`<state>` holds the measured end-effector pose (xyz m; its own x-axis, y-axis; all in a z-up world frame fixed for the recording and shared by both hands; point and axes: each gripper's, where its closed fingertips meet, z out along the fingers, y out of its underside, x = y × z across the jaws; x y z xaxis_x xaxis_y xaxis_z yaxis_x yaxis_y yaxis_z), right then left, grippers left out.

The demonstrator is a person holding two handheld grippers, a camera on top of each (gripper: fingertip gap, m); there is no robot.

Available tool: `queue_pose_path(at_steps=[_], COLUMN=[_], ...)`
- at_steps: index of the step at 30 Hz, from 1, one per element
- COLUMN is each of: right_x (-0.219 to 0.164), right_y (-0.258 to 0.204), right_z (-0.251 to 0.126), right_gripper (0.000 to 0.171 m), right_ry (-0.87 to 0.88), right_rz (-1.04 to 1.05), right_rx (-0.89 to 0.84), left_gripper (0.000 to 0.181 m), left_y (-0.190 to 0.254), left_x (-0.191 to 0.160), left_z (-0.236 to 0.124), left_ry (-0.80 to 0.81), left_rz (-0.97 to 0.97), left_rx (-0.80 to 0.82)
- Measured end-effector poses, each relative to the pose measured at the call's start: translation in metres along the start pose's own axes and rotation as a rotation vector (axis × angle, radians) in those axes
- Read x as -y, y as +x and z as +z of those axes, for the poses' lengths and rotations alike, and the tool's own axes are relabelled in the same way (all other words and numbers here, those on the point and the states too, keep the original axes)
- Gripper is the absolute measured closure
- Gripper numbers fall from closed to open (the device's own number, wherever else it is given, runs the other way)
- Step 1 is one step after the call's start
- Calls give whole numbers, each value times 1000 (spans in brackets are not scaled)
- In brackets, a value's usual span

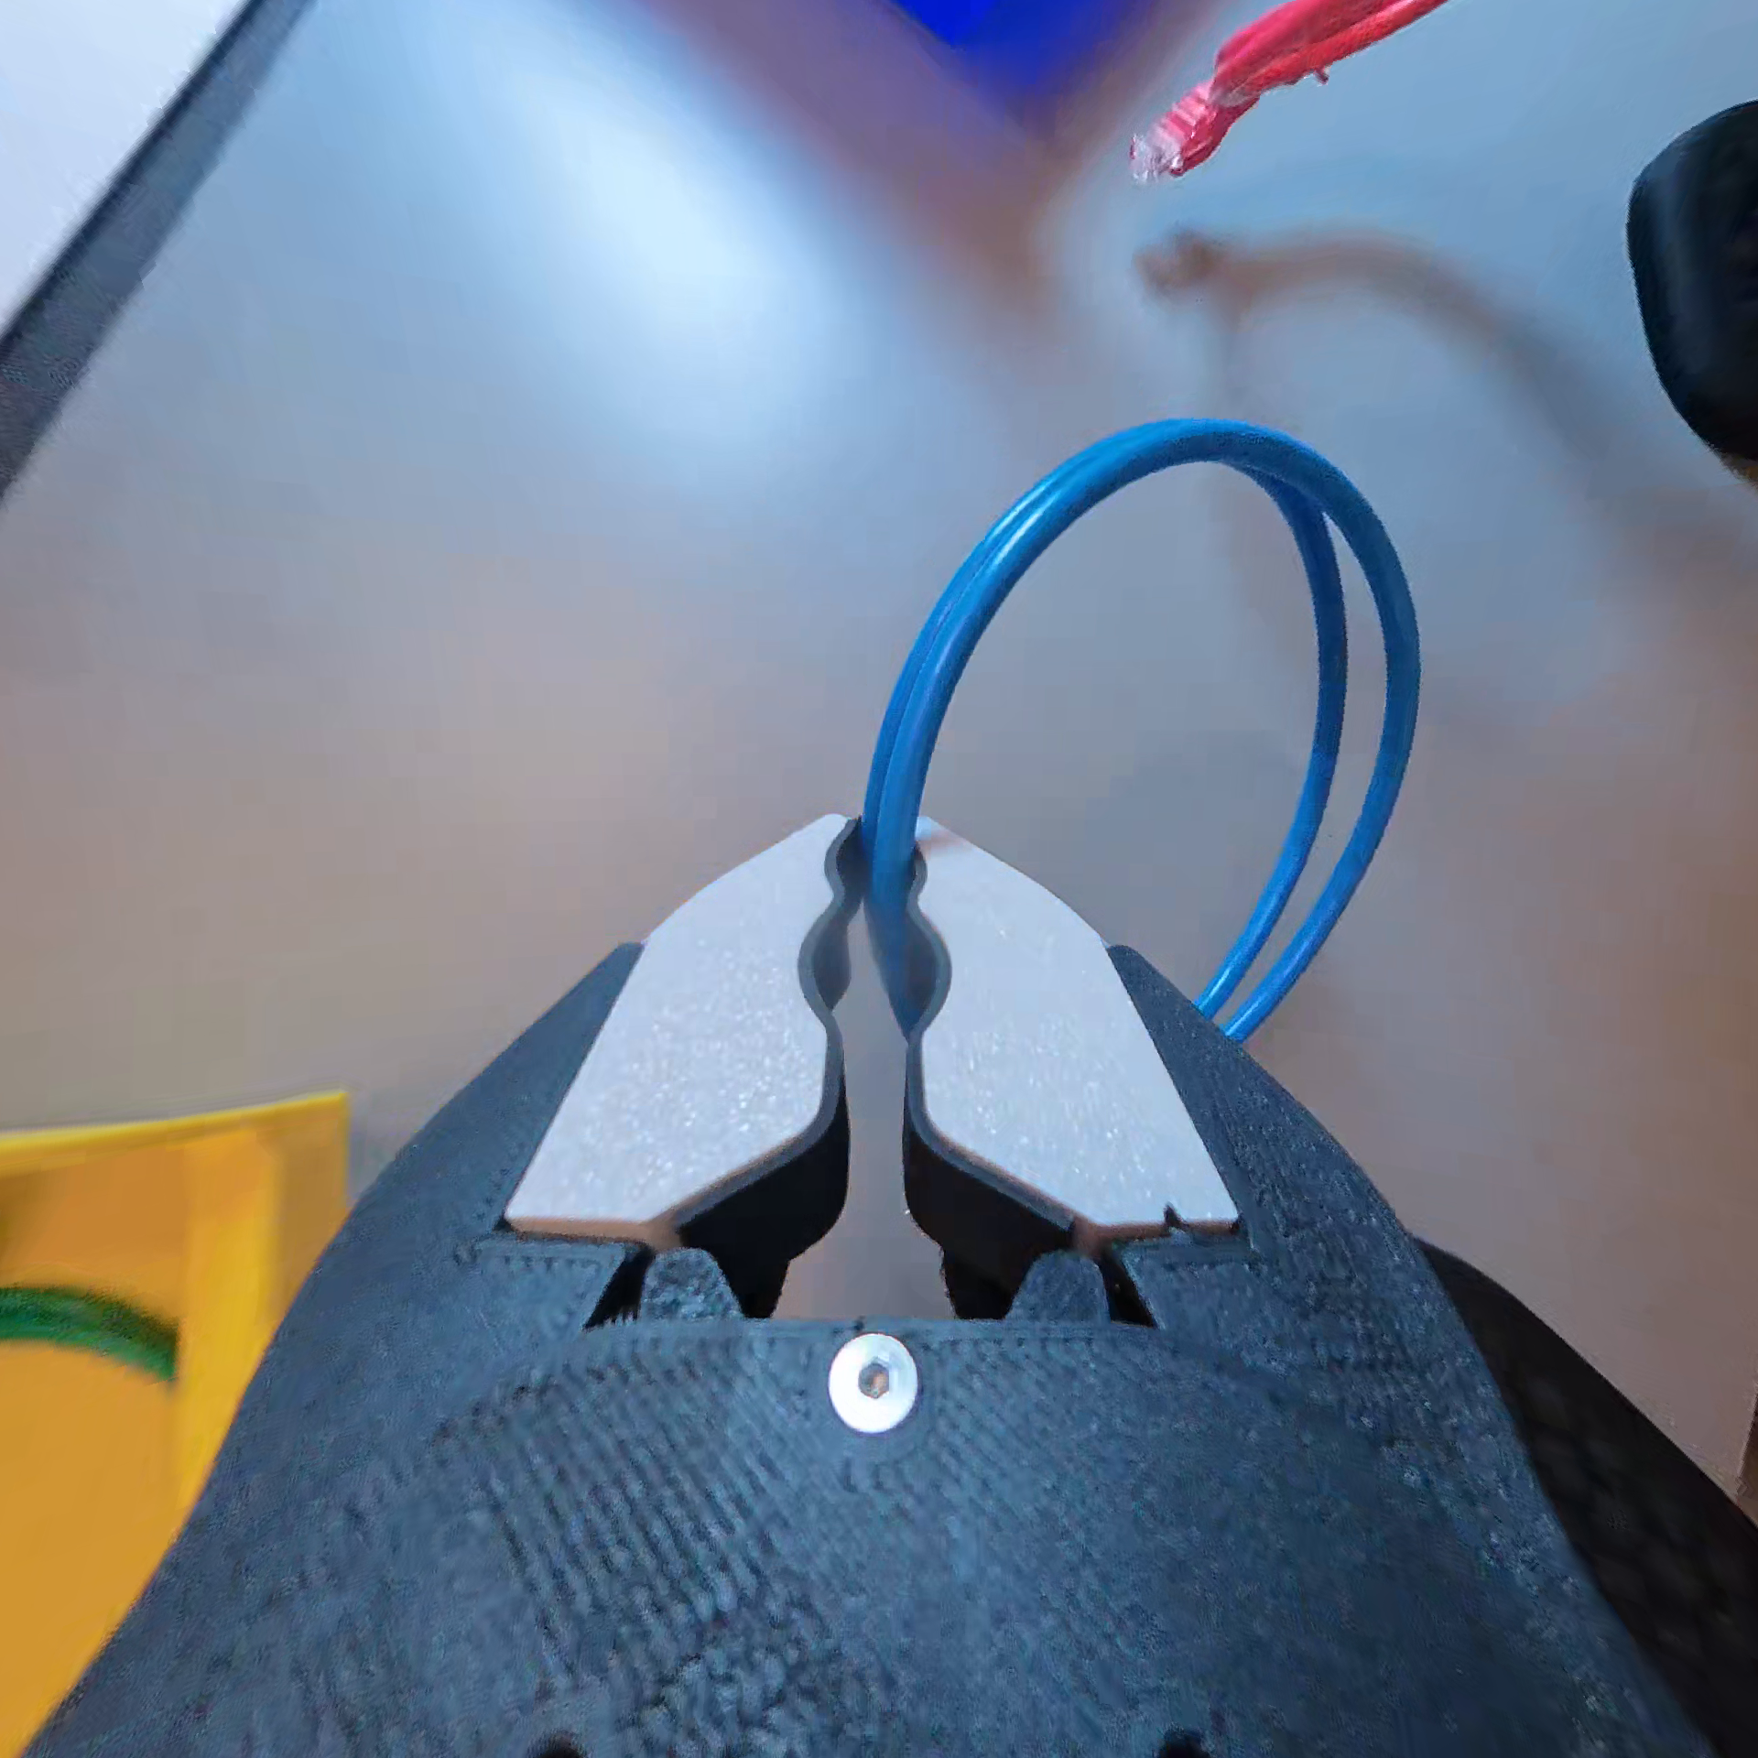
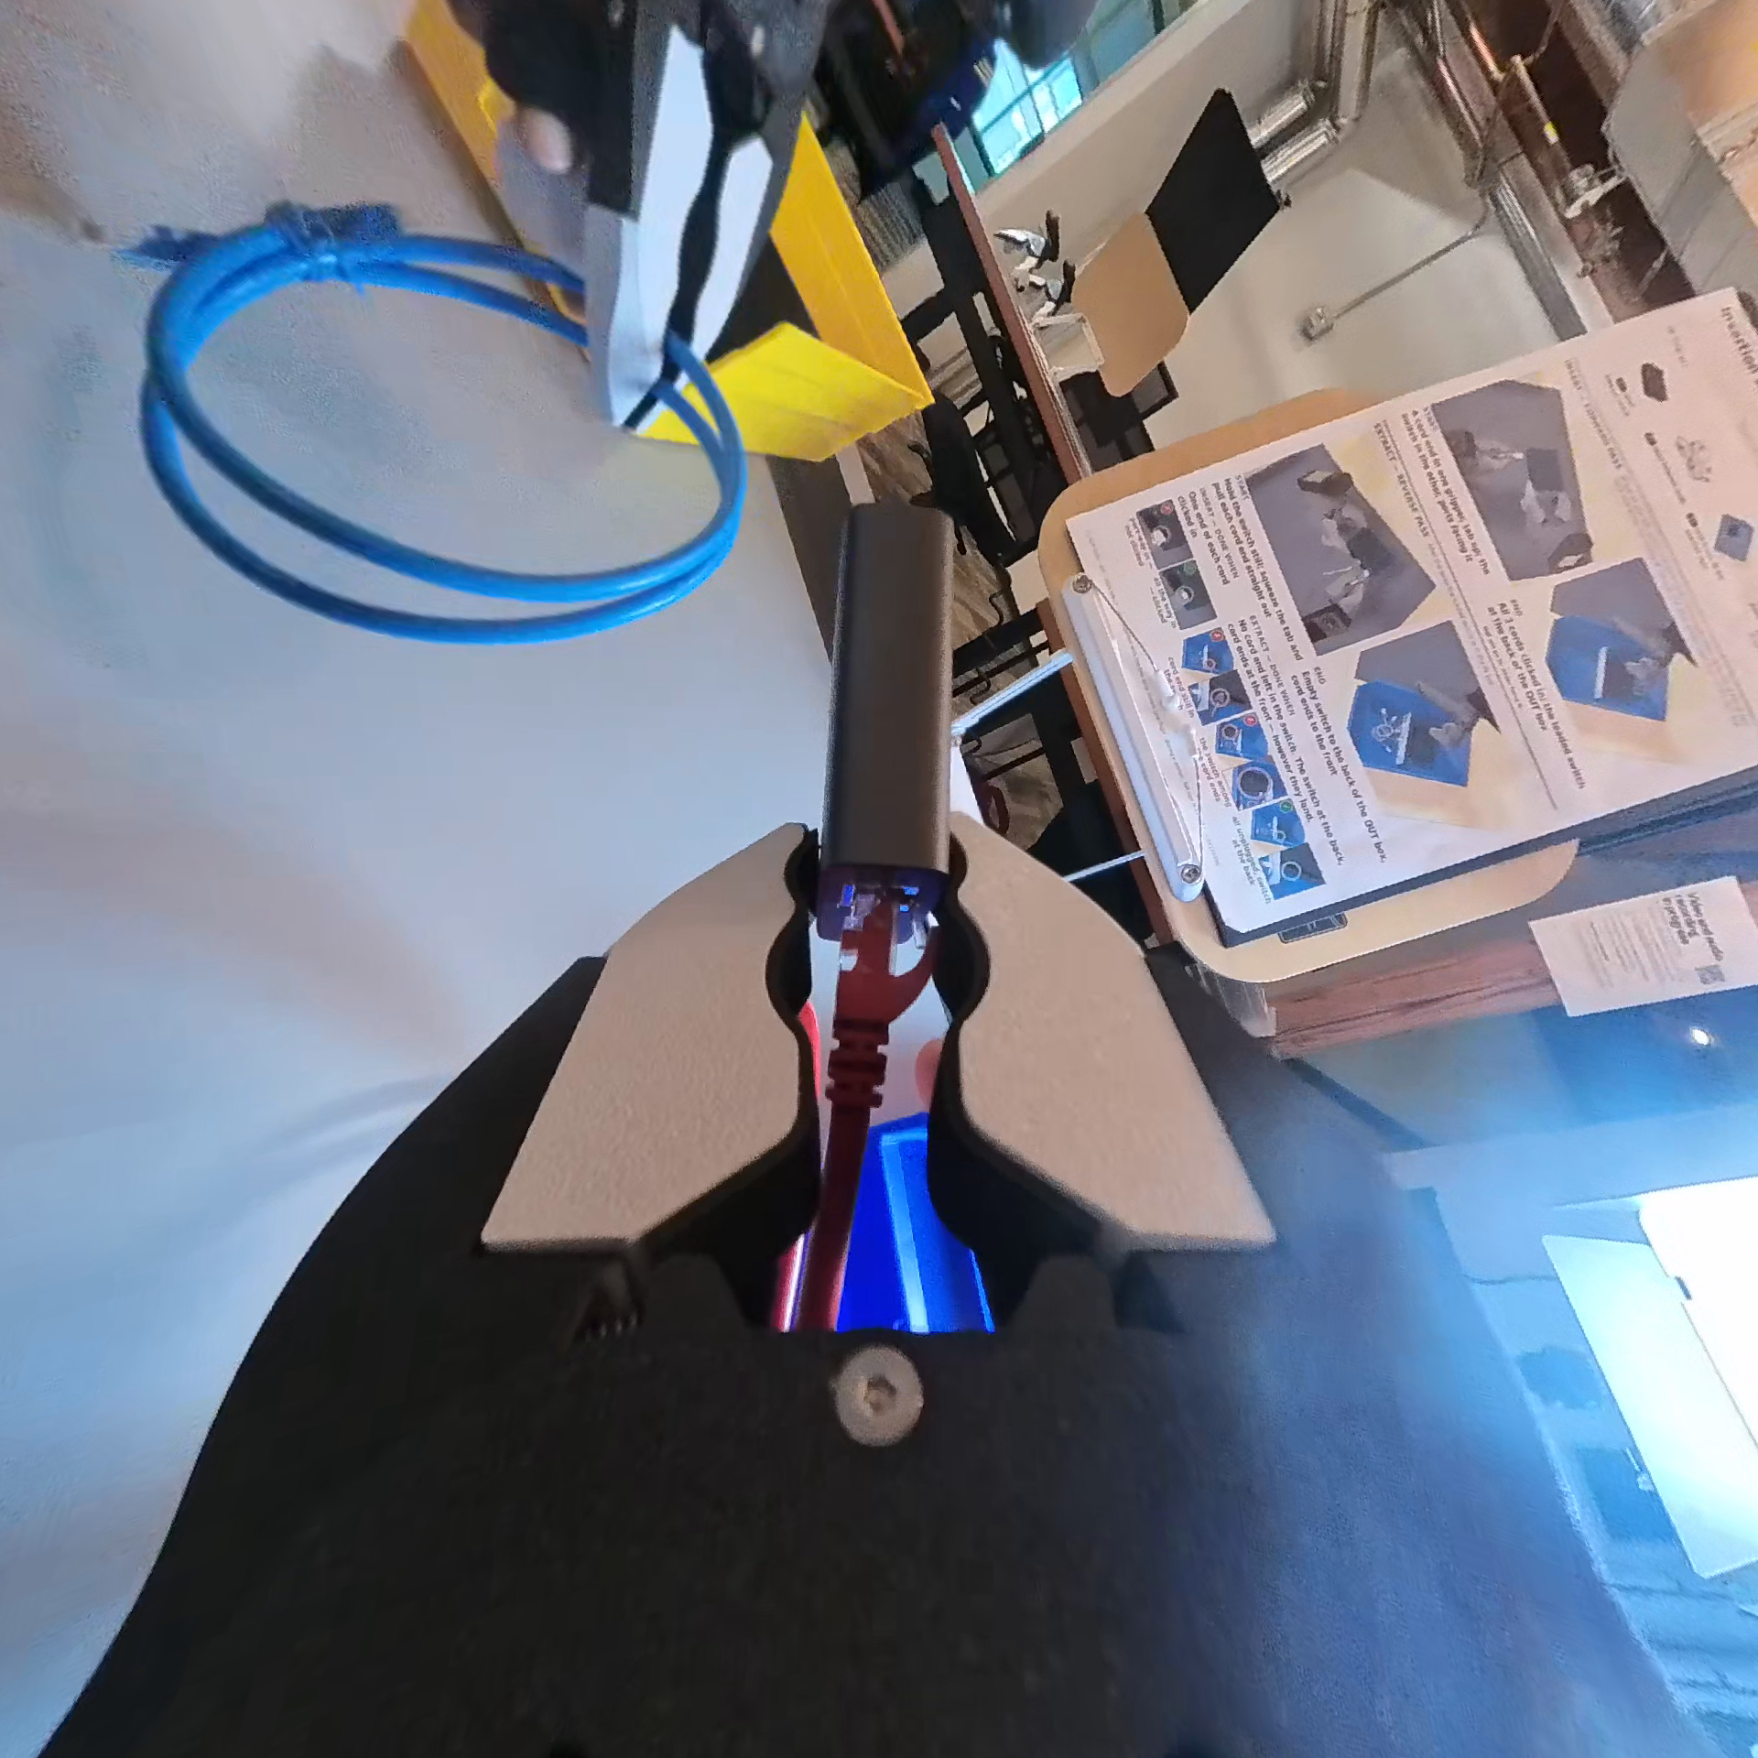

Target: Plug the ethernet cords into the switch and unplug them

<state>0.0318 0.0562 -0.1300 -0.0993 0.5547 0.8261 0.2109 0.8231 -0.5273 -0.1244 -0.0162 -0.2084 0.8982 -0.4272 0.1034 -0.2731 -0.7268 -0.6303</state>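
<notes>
Blue cord [image 1: 1151, 609], red cord [image 2: 851, 1075], black switch [image 2: 889, 685], yellow bin [image 2: 809, 380] (tongs: grey/blk).

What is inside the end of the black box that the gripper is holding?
A red cord is plugged into a port at the near end of the black switch, which the right gripper clamps. The plug's tip is hidden inside, and any other ports cannot be seen.

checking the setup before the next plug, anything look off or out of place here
One oddity: the left gripper pinches the coiled blue ethernet cord at mid-loop, with its plug end dangling free. The right gripper holds the black metal switch, and a red ethernet cord is already plugged in. Nothing looks damaged.
</notes>
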Motion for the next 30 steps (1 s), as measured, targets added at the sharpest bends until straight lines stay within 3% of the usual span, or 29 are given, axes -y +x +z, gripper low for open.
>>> queue_pose_path(at_steps=[3,6,10,12,15,24,28,30], right_x=[-6,-11,-17,-19,-21,-18,-16,-18], right_y=[0,2,10,14,18,11,10,9], right_z=[2,2,0,-1,-3,0,2,4], right_gripper=[149,149,149,149,149,149,149,149], right_ry=[-14,-21,-26,-27,-25,-27,-24,-26], right_rz=[3,6,27,41,57,32,33,37], right_rx=[0,-7,-32,-45,-56,-47,-44,-40], left_gripper=[175,175,175,175,175,175,175,175], left_y=[0,-6,-9,7,31,47,30,14], left_x=[6,29,81,89,70,21,29,44], left_z=[20,19,-26,-44,-43,-45,-59,-70], left_ry=[30,153,526,657,754,887,954,1025], left_rz=[-49,-74,50,209,461,383,329,296], left_rx=[-43,-35,83,107,157,27,126,274])
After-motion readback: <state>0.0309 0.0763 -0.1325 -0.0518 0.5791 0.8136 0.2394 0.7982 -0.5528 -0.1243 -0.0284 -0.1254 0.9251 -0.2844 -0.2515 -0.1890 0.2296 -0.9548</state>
